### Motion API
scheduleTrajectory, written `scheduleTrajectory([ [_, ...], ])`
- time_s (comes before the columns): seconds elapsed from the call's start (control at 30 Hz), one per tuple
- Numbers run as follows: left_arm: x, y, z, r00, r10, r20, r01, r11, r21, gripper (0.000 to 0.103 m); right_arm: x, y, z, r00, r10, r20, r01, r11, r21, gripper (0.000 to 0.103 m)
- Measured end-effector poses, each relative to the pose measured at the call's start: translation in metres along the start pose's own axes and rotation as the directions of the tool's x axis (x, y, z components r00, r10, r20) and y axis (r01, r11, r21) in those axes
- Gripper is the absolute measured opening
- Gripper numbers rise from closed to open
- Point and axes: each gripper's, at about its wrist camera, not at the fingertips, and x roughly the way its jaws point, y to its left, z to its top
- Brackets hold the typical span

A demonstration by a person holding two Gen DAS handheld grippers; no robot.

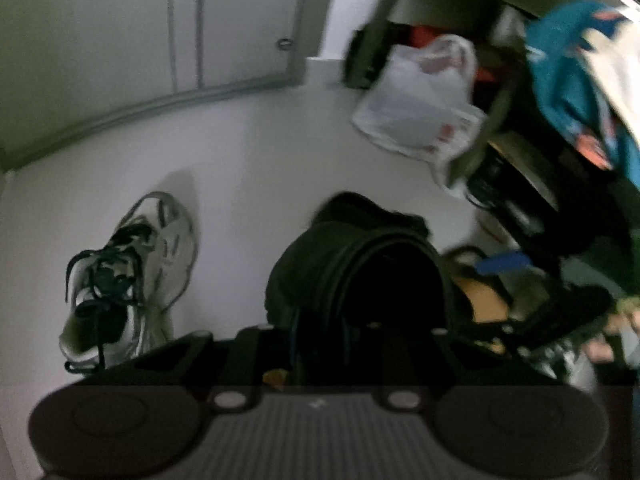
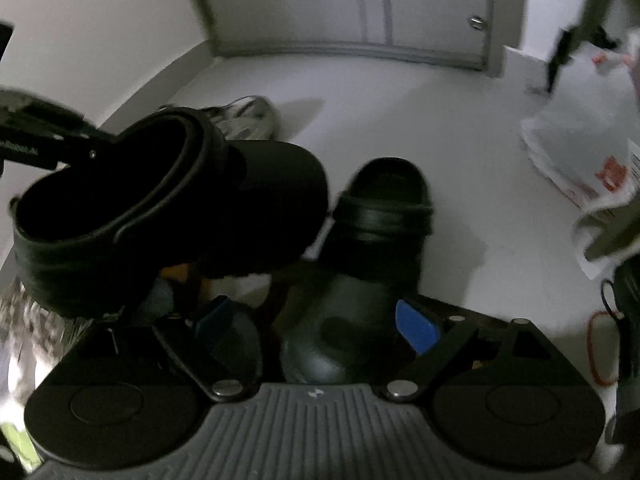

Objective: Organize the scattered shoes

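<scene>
My left gripper (image 1: 320,344) is shut on a black clog (image 1: 356,272) and holds it off the floor; the same clog hangs at the left of the right wrist view (image 2: 160,208). My right gripper (image 2: 320,332) stands with its blue-padded fingers (image 2: 416,328) apart around the heel of a second black clog (image 2: 376,232) that lies on the white floor. A white and silver sneaker (image 1: 132,276) with black laces lies on the floor at the left, and its toe shows behind the lifted clog (image 2: 248,116).
A white plastic bag (image 1: 424,100) lies by a dark shoe rack (image 1: 504,168) at the right. Blue and white cloth (image 1: 576,80) hangs above the rack. A closed white door (image 2: 360,8) and its threshold stand at the back. An orange cord (image 2: 596,344) lies at the right.
</scene>
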Motion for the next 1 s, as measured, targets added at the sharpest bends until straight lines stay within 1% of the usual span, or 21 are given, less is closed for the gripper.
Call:
scheduleTrajectory([
  [0.13, -0.022, -0.003, -0.022, 0.998, -0.059, -0.009, 0.059, 0.998, 0.013, 0.021, -0.009, 0.014, -0.001, 0.999, 0.043, 0.001, -0.043, 0.997, -0.061, 0.092],
  [0.23, -0.032, -0.003, -0.039, 0.996, -0.083, -0.022, 0.083, 0.996, 0.024, 0.021, -0.015, 0.028, 0.0, 0.998, 0.068, 0.001, -0.067, 0.992, -0.111, 0.092],
  [0.3, -0.038, -0.002, -0.05, 0.995, -0.095, -0.033, 0.096, 0.995, 0.023, 0.021, -0.017, 0.045, 0.0, 0.996, 0.085, -0.006, -0.085, 0.982, -0.168, 0.092],
  [0.37, -0.041, -0.001, -0.058, 0.995, -0.096, -0.041, 0.097, 0.995, 0.021, 0.021, -0.018, 0.057, -0.001, 0.996, 0.091, -0.008, -0.091, 0.976, -0.2, 0.093],
  [0.43, -0.041, 0.001, -0.069, 0.996, -0.073, -0.057, 0.074, 0.997, 0.012, 0.021, -0.015, 0.069, -0.001, 0.995, 0.096, -0.029, -0.1, 0.972, -0.212, 0.093],
  [0.53, -0.038, 0.0, -0.082, 0.995, -0.043, -0.086, 0.044, 0.999, 0.009, 0.021, -0.011, 0.086, -0.003, 0.99, 0.128, -0.054, -0.137, 0.963, -0.231, 0.093],
  [0.57, -0.038, 0.001, -0.085, 0.995, -0.046, -0.09, 0.046, 0.999, -0.001, 0.021, -0.01, 0.092, -0.004, 0.989, 0.136, -0.056, -0.145, 0.96, -0.241, 0.093],
  [0.67, -0.034, 0.008, -0.096, 0.993, -0.007, -0.115, -0.001, 0.998, -0.069, 0.02, -0.008, 0.111, -0.006, 0.984, 0.165, -0.068, -0.177, 0.948, -0.263, 0.091],
  [0.73, -0.037, 0.013, -0.1, 0.992, 0.016, -0.126, -0.031, 0.993, -0.115, 0.02, -0.006, 0.118, -0.006, 0.978, 0.193, -0.082, -0.208, 0.944, -0.256, 0.084],
  [0.77, -0.039, 0.015, -0.102, 0.992, 0.021, -0.127, -0.038, 0.99, -0.133, 0.023, -0.005, 0.121, -0.005, 0.974, 0.211, -0.087, -0.226, 0.941, -0.251, 0.083],
  [0.8, -0.044, 0.018, -0.103, 0.991, 0.019, -0.13, -0.042, 0.983, -0.177, 0.033, -0.005, 0.124, -0.005, 0.97, 0.228, -0.087, -0.243, 0.938, -0.247, 0.082],
  [0.83, -0.049, 0.022, -0.103, 0.992, 0.004, -0.129, -0.034, 0.973, -0.229, 0.036, -0.006, 0.127, -0.005, 0.965, 0.25, -0.085, -0.263, 0.934, -0.243, 0.082],
  [0.87, -0.051, 0.024, -0.103, 0.992, -0.009, -0.127, -0.025, 0.965, -0.259, 0.036, -0.006, 0.131, -0.005, 0.96, 0.266, -0.084, -0.279, 0.93, -0.239, 0.082],
  [0.93, -0.058, 0.027, -0.101, 0.993, -0.023, -0.114, -0.016, 0.943, -0.333, 0.043, -0.004, 0.137, -0.005, 0.958, 0.274, -0.088, -0.287, 0.927, -0.241, 0.082],
  [0.97, -0.062, 0.028, -0.1, 0.994, -0.029, -0.106, -0.013, 0.929, -0.371, 0.055, -0.003, 0.14, -0.005, 0.957, 0.274, -0.09, -0.288, 0.927, -0.242, 0.082],
  [1.0, -0.065, 0.03, -0.097, 0.995, -0.026, -0.094, -0.016, 0.907, -0.42, 0.067, -0.002, 0.142, -0.005, 0.957, 0.275, -0.09, -0.289, 0.926, -0.243, 0.082],
])
